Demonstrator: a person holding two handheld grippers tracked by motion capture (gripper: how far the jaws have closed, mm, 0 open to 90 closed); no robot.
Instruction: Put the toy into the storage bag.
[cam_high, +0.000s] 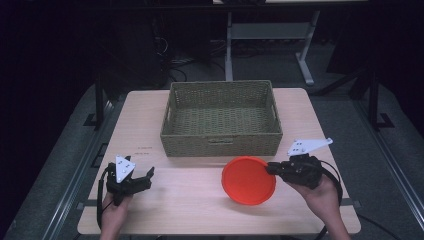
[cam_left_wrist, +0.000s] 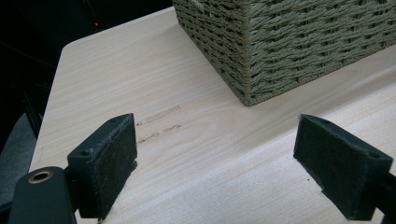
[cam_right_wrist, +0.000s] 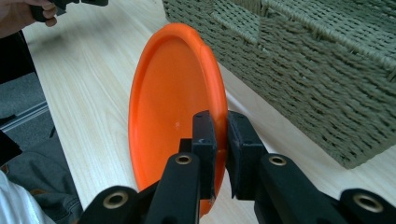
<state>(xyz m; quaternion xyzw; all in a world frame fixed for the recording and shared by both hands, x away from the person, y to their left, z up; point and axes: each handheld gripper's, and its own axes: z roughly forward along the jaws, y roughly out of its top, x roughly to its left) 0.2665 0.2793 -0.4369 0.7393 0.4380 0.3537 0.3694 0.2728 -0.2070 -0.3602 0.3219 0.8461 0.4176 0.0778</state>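
Right gripper (cam_high: 271, 168) clamps the rim of one orange plate (cam_high: 248, 180), left gripper (cam_high: 145, 176) gapes wide over bare wood

Two grippers, one plate, one woven basket (cam_high: 221, 118): the plate hangs tilted near the table's (cam_high: 185, 200) front right, just before the basket, while the left gripper holds nothing at front left; beyond the pale wooden tabletop, the empty basket sits at the back centre, then dark floor, cables and grey stand legs (cam_high: 305, 65)
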